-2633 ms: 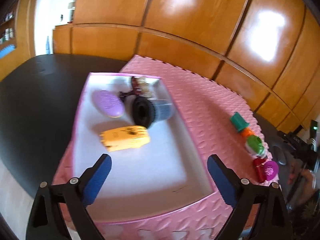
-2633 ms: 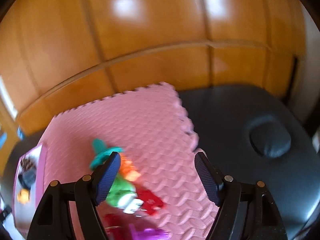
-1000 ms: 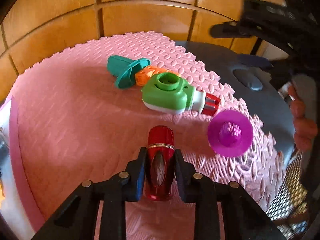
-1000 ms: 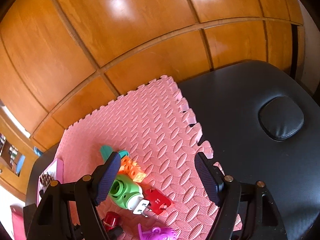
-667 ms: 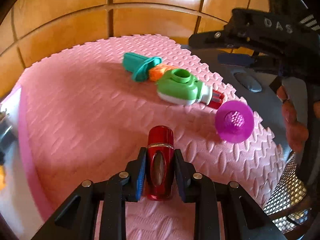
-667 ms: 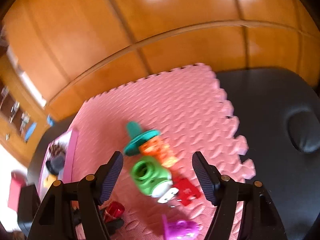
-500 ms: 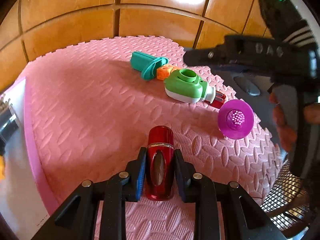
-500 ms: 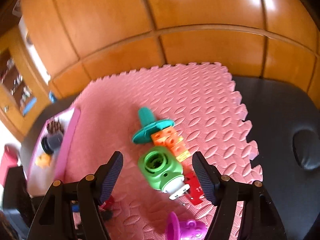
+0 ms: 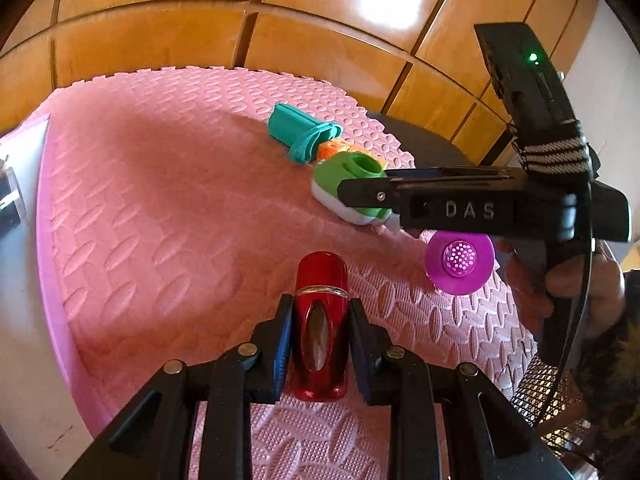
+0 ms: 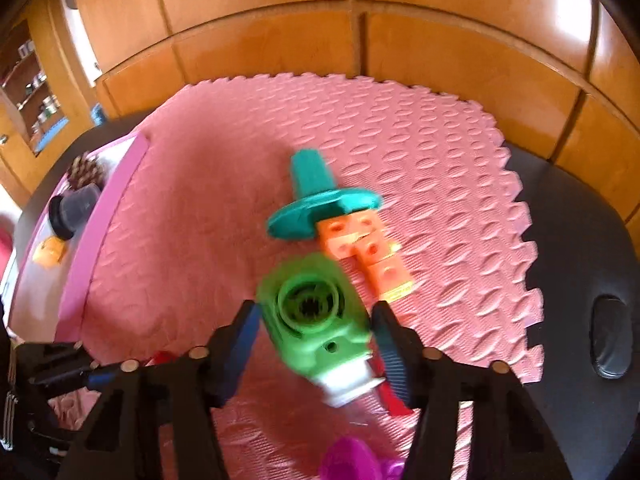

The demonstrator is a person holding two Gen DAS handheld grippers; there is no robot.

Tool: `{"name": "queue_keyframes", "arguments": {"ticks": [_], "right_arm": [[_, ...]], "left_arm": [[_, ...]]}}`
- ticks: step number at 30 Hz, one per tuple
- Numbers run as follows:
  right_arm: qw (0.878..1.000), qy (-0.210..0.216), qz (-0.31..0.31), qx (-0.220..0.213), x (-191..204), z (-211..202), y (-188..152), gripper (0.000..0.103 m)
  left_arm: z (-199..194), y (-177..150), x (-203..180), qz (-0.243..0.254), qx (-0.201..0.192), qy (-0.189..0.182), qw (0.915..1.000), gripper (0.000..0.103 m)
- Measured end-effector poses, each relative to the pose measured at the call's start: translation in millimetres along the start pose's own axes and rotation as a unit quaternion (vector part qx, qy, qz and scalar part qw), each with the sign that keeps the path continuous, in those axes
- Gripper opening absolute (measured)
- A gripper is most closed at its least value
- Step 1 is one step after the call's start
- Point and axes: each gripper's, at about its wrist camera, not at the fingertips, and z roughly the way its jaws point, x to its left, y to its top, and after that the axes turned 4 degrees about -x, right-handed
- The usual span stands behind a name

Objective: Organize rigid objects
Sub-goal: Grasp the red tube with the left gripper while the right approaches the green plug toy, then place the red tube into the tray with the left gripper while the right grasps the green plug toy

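Left gripper (image 9: 320,344): clamped on red bottle (image 9: 320,320), held above pink foam mat (image 9: 160,200).

Right gripper (image 10: 316,332): jaws just closing around green toy (image 10: 316,312) on mat; pad contact unclear through blur.

Green toy: likely light, rigid, smooth plastic; best taken across broad flat sides, not white nozzle end.

One red cylinder (image 9: 320,328) sits between the left jaws, one green toy (image 10: 316,312) between the right jaws. Beyond them lie one teal piece (image 10: 316,196) and one orange block piece (image 10: 366,248); one purple disc (image 9: 459,261) lies right of the left jaws.
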Motion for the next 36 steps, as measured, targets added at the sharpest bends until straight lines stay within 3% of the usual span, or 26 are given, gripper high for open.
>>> {"name": "queue_keyframes", "arguments": {"ticks": [9,20,25,29,32,36], "right_arm": [[1.0,0.018,0.019,-0.006,0,5,1,0.054],[1.0,-0.024,-0.005,-0.019,10,10,0,0.053],[0.999,-0.026,-0.004,-0.019,10,10,0,0.053],[0.999,-0.027,0.002,-0.018,9,10,0,0.053],[0.999,-0.035,-0.005,-0.019,12,10,0,0.053],[0.999,-0.036,-0.007,-0.019,13,10,-1,0.053]], "left_arm": [[1,-2,-5,0.02,-0.004,0.018,0.9996,0.028],[-7,0,-10,0.03,0.008,0.035,0.9989,0.026],[-38,7,-12,0.034,-0.024,0.031,0.9986,0.026],[-79,19,3,0.007,-0.06,0.035,0.9976,0.026],[-110,27,28,-0.024,-0.086,0.052,0.9947,0.026],[-138,30,81,-0.062,-0.106,0.13,0.984,0.026]]}}
